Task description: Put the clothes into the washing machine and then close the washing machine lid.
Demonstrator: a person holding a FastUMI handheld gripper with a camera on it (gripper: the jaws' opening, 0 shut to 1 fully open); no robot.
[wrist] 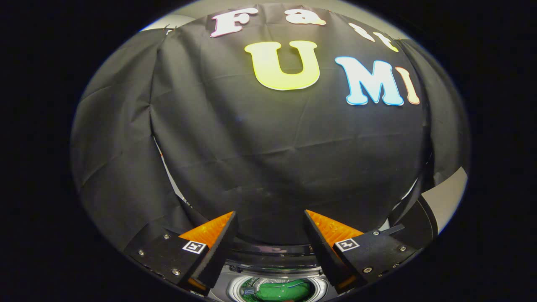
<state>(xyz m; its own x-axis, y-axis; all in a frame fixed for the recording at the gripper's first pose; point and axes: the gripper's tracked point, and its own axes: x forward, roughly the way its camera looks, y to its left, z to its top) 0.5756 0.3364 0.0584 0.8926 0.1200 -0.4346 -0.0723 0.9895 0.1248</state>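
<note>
One green garment point(282, 290), seemingly bunched, fills the drum point(235, 289) below parted tongs point(270, 218).

We see our hand-held gripper point(270, 218) with its two fingers point(218, 247) spread well apart, the jaws standing wide open and nothing pressed between them. Both fingers reach forward side by side, their tips level with each other.

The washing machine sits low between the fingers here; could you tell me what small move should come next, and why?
Probably tilt down toward the lid. The gripper is open and holds nothing, facing the booth wall, while green clothes already lie in the washing machine drum below the fingers, so closing the lid seems to be what remains.
</note>
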